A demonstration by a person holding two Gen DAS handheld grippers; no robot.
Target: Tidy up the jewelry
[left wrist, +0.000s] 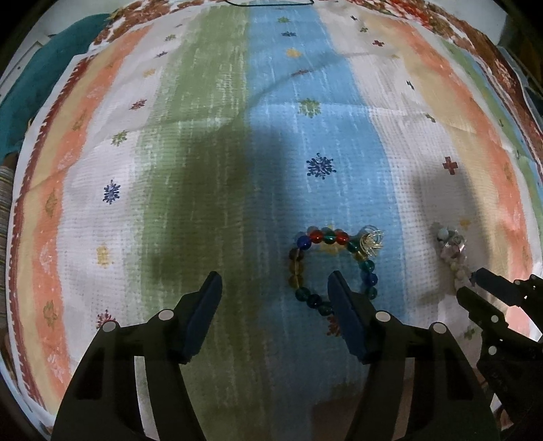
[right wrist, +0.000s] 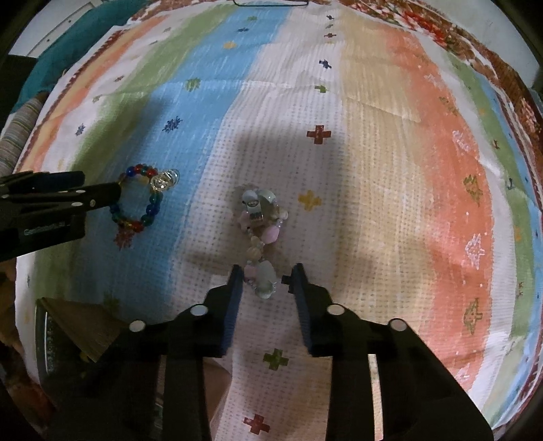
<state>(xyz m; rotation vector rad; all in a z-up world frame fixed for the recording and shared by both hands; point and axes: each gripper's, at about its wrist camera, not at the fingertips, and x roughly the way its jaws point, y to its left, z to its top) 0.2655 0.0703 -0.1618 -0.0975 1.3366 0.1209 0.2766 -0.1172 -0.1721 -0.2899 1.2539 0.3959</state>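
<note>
A bracelet of coloured glass beads (left wrist: 325, 236) lies in a ring on the striped cloth (left wrist: 203, 135), with a clear wire charm (left wrist: 371, 241) at its far right. My left gripper (left wrist: 274, 277) hangs open above it. Its right finger (left wrist: 342, 305) covers the ring's near side, and its left finger is over bare cloth. A pale pink and green bead bracelet (right wrist: 258, 217) lies stretched toward me. Its near end sits between the narrowly parted jaws of my right gripper (right wrist: 267, 271). The left pad (right wrist: 236, 288) touches the beads and a small gap shows at the right pad.
A brown box corner (right wrist: 85, 325) sits at the lower left of the right wrist view. Teal fabric (left wrist: 37, 78) lies past the cloth's far left edge. A thin black wire (left wrist: 271, 4) runs along the far edge. A striped cushion (right wrist: 17, 135) borders the left side.
</note>
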